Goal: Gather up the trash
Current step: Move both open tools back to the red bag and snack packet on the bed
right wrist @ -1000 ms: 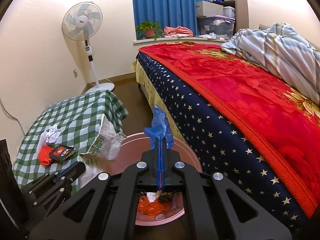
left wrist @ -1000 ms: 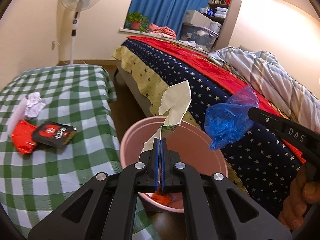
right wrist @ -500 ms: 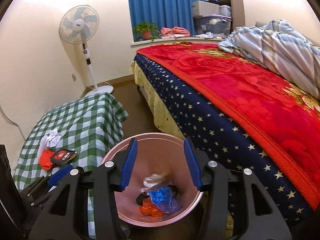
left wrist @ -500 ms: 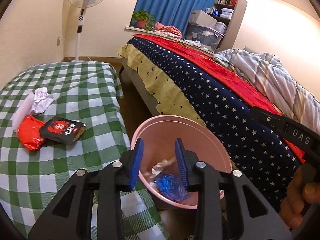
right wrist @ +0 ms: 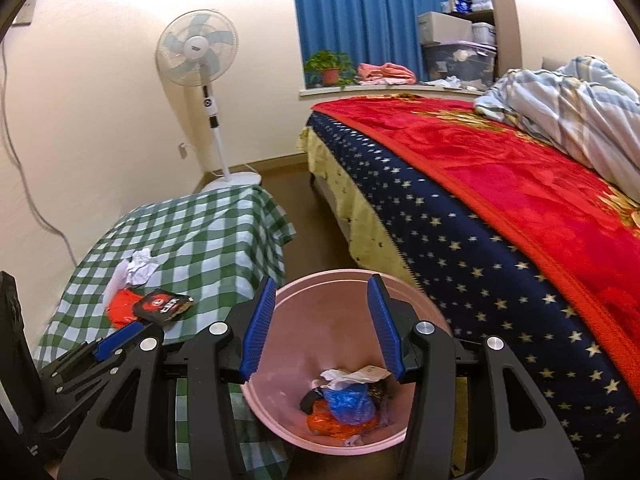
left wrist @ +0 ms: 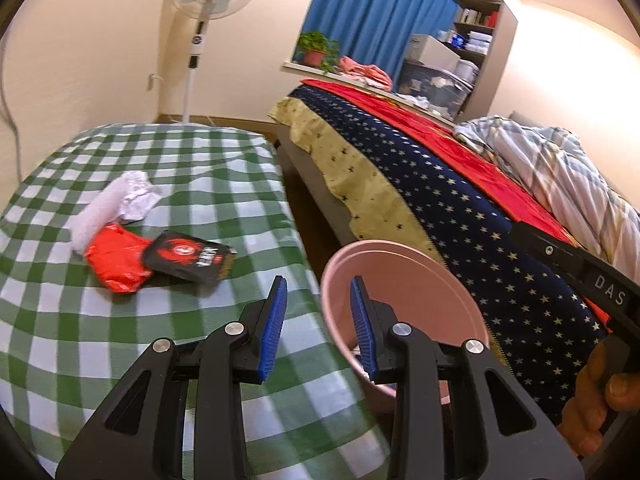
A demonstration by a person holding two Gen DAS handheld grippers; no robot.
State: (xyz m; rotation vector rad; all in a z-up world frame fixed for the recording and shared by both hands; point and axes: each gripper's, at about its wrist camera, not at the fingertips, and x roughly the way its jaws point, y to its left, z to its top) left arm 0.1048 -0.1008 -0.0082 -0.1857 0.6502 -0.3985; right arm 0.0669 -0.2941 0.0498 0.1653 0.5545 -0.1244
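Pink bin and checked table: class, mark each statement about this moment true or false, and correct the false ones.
1. Both grippers are open and empty. True: left gripper, right gripper.
2. The pink bin is empty. False: it holds a blue bag, orange wrapper and white paper.
3. A black packet lies on the checked table. True.
4. The red wrapper is on the bed. False: it lies on the table, beside the black packet.
5. The fan stands on the table. False: on the floor.

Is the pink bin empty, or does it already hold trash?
It holds trash: the pink bin has a blue bag, orange wrapper and white paper at its bottom.
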